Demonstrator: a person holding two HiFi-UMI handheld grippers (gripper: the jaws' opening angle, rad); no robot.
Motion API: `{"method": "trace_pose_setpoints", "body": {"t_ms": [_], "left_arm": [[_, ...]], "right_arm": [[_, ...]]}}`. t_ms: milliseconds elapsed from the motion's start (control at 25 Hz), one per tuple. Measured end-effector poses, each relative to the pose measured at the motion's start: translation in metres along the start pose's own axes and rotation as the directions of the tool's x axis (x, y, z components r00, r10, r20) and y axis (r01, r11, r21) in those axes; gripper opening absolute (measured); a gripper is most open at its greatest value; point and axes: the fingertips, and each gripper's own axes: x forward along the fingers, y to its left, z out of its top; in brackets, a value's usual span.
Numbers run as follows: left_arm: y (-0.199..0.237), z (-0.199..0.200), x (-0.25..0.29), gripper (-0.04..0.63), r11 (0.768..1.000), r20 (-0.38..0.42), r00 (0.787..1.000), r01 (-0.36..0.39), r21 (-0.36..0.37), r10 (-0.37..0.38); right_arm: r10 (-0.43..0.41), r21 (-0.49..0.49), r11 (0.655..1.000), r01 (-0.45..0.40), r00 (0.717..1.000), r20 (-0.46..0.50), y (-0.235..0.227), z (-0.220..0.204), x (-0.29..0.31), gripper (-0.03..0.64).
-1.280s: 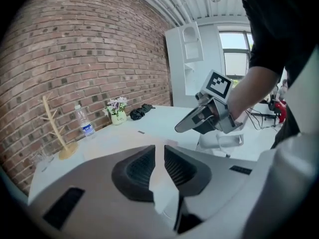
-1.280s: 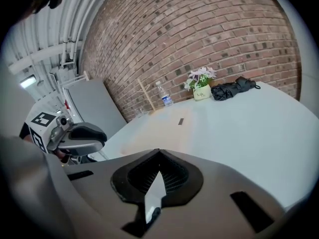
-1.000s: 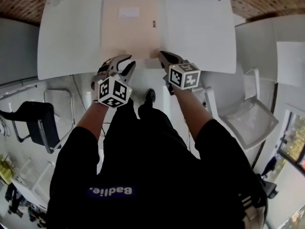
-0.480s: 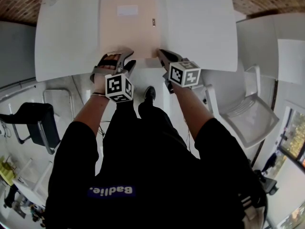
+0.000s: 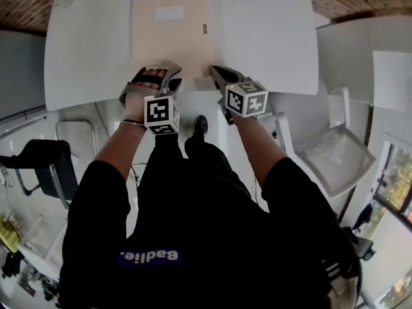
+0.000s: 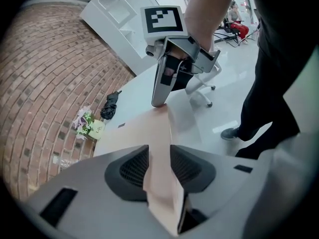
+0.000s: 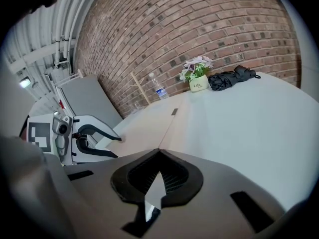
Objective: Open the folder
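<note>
A pale peach folder (image 5: 170, 37) lies shut on the white table (image 5: 270, 44), with a white label near its far edge. My left gripper (image 5: 164, 73) is at its near left corner. In the left gripper view the folder (image 6: 139, 133) runs in between the jaws of that gripper (image 6: 159, 156); they are closing, and I see no firm pinch. My right gripper (image 5: 212, 68) sits at the near right corner, and in its own view (image 7: 158, 156) the jaw tips meet on a thin pale sliver of the folder (image 7: 149, 123).
At the table's far edge lie a black folded umbrella (image 7: 232, 77), a small pot of flowers (image 7: 197, 78) and a water bottle (image 7: 158, 91), before a brick wall. A white chair (image 5: 335, 153) stands to my right, a black one (image 5: 38, 159) to my left.
My left gripper has rolled over and sunk onto the folder's near left corner, and its jaws now straddle the folder. The right gripper has kept still.
</note>
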Motion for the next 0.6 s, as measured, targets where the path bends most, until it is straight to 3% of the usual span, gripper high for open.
{"method": "trace_pose_setpoints", "body": {"t_ms": [280,600], "left_arm": [[-0.0025,-0.0036,0.0036,0.087,1.000,-0.014,1.000,0.015,0.021,-0.014],[0.0023,-0.0033,0.0006,0.053,0.992,0.061,0.998,0.015,-0.128,-0.007]], "right_arm": [[0.002,-0.021,1.000,-0.002,1.000,-0.001,0.0019,-0.0003,0.0012,0.028],[-0.008,-0.020,1.000,0.008,1.000,-0.004,0.0018,-0.0006,0.0028,0.028]]}}
